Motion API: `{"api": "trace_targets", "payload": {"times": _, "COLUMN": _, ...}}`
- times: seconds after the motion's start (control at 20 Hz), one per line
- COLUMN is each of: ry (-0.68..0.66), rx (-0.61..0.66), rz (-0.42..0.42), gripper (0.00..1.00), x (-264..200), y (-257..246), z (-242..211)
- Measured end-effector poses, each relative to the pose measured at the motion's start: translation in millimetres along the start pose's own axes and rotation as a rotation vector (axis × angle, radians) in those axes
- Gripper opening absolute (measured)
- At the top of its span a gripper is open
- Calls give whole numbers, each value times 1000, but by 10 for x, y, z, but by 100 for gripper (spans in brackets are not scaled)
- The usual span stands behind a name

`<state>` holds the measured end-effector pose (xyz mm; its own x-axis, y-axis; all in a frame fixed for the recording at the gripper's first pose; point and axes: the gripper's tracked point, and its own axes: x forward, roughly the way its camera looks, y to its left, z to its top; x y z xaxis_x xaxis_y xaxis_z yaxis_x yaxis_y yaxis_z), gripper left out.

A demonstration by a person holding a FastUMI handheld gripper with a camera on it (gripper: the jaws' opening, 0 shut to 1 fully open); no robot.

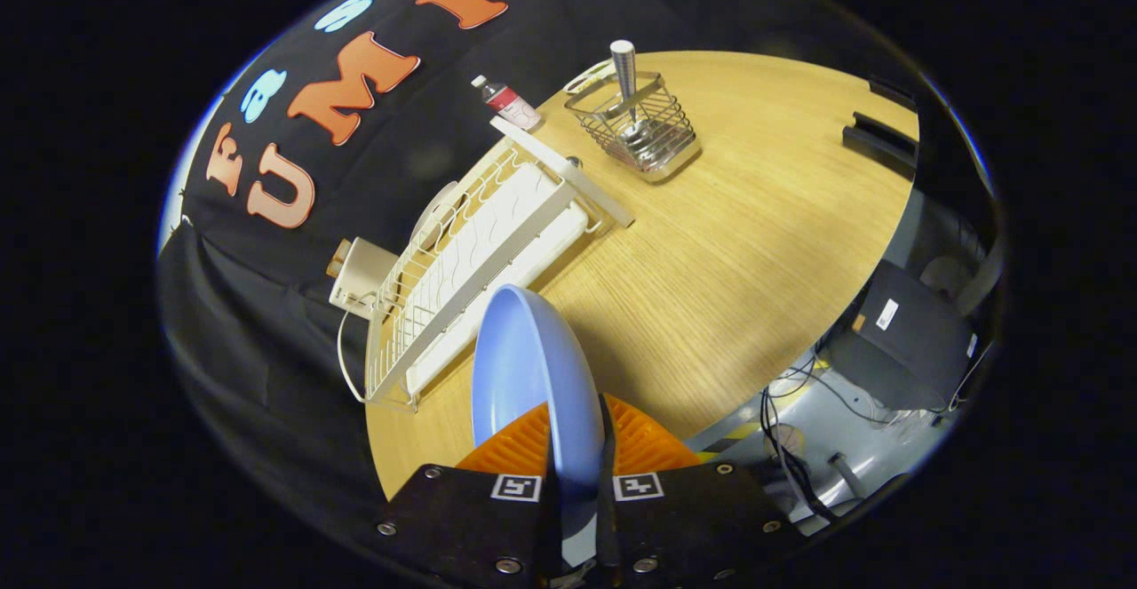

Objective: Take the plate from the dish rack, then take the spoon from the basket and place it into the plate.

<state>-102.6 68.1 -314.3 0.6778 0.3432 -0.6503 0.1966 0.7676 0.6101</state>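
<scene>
Your gripper [577, 447] has its jaws clamped on the round pale-blue plate [524, 367], held on edge above the wooden bench [737, 251], just beside the white wire dish rack [471, 251].

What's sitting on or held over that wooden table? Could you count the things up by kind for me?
Round light-blue plate, held on edge between the fingers of the gripper, which is shut on it: 1
White wire dish rack: 1
Metal wire basket: 1
Silver spoon standing in the basket: 1
Small clear bottle beyond the rack: 1
Total: 5
</scene>
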Motion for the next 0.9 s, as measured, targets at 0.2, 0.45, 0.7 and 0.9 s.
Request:
{"api": "trace_targets", "payload": {"times": 0.2, "ry": 39, "rx": 46, "rz": 43, "gripper": 15, "x": 227, "y": 59, "z": -15}}
{"api": "trace_targets", "payload": {"times": 0.45, "ry": 71, "rx": 40, "rz": 9, "gripper": 25, "x": 278, "y": -20, "z": -15}}
{"api": "trace_targets", "payload": {"times": 0.7, "ry": 55, "rx": -42, "rz": -73, "gripper": 39, "x": 155, "y": -276, "z": 220}}
{"api": "trace_targets", "payload": {"times": 0.9, "ry": -33, "rx": -120, "rz": -127, "gripper": 59, "x": 32, "y": -415, "z": 688}}
